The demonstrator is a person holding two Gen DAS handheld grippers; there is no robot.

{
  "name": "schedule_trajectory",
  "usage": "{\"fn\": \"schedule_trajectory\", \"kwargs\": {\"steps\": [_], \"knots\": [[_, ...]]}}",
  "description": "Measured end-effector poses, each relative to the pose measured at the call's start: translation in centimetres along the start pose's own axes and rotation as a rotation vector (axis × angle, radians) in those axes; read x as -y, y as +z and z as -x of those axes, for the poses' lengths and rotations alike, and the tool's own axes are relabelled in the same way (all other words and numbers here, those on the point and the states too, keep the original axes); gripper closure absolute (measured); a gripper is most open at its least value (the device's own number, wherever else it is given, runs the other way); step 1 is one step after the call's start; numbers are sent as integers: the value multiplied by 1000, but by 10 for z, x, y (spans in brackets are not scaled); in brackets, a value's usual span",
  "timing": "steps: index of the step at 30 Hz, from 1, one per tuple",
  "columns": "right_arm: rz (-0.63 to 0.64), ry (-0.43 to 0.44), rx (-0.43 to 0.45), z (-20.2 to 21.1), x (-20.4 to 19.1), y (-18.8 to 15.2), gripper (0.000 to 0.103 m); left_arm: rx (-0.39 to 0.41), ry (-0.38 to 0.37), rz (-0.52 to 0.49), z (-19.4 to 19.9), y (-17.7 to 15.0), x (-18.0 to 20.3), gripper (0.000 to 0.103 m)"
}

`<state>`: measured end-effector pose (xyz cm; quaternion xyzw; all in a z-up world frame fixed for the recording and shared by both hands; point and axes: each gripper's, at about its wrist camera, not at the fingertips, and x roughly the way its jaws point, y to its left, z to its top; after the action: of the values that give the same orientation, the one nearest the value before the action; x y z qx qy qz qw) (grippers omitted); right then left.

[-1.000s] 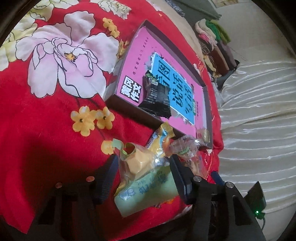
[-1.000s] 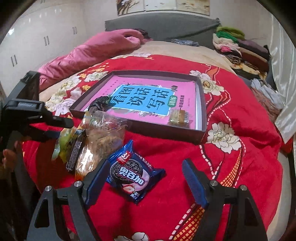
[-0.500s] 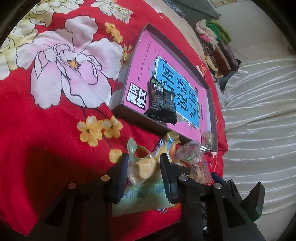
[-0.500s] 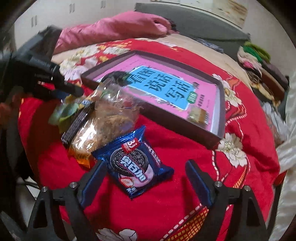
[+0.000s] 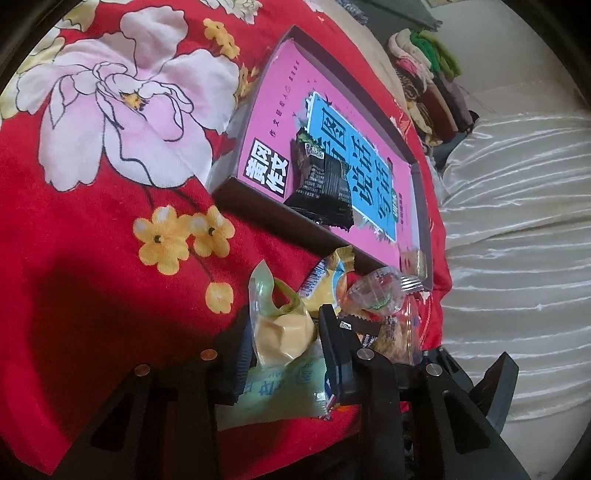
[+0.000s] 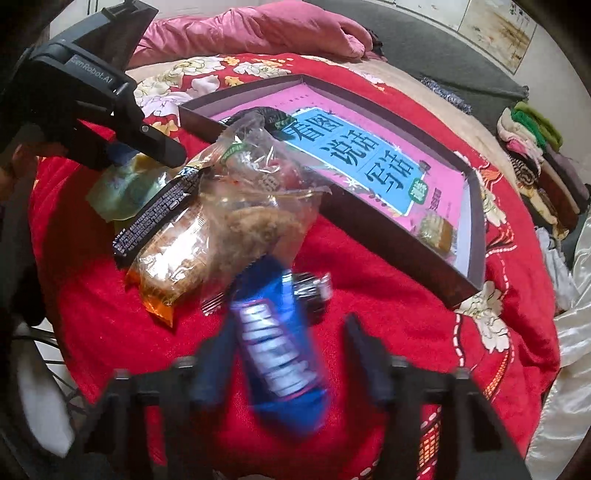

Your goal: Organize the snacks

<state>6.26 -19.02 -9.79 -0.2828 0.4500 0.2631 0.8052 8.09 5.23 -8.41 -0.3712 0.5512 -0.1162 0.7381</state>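
My left gripper [image 5: 286, 321] is shut on a pale green packet with a yellow cake [image 5: 280, 339], at the near edge of the snack pile. Its finger [image 6: 159, 146] shows at the upper left of the right wrist view. My right gripper [image 6: 288, 328] is closing around a blue cookie packet [image 6: 280, 354], which is blurred and tipped up; a gap still shows at the right pad. A dark tray lined in pink [image 5: 258, 192] [image 6: 388, 240] holds a black packet [image 5: 321, 184] and a small golden snack [image 6: 436, 229]. Clear bags of snacks [image 6: 251, 206] lie between the grippers.
Everything rests on a red floral blanket [image 5: 92, 258] on a bed. A black strip packet [image 6: 155, 218] and an orange-edged bag [image 6: 173, 258] lie in the pile. Folded clothes [image 6: 535, 155] are stacked at the far right, a pink quilt [image 6: 258, 29] behind, white satin fabric [image 5: 517, 221] beside the bed.
The left jaws closed onto the green packet. The right gripper sank and rolled, its jaws narrowed, and the blue packet went from lying flat to tipped up between them.
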Motion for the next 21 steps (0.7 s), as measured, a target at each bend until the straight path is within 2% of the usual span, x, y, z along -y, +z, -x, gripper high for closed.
{"fn": "schedule_trajectory", "kwargs": {"steps": [3,4,10,14,17,21], "knots": [[-24,22,4,1,5,-1,70,-2,5,-11,-1,0,1,68],[-36,32,13,3,7,-2,77,-1,0,-8,1,0,1,69],[-177,120,115,25,33,-5,80,32,-23,-33,16,0,6,69],[-327,189,168,32,58,-10,80,50,-21,-62,23,1,11,69],[-398,190,183,34,71,-13,80,60,-20,-68,26,1,13,69],[-506,242,262,42,86,-18,80,91,-15,-98,35,1,19,69]]}}
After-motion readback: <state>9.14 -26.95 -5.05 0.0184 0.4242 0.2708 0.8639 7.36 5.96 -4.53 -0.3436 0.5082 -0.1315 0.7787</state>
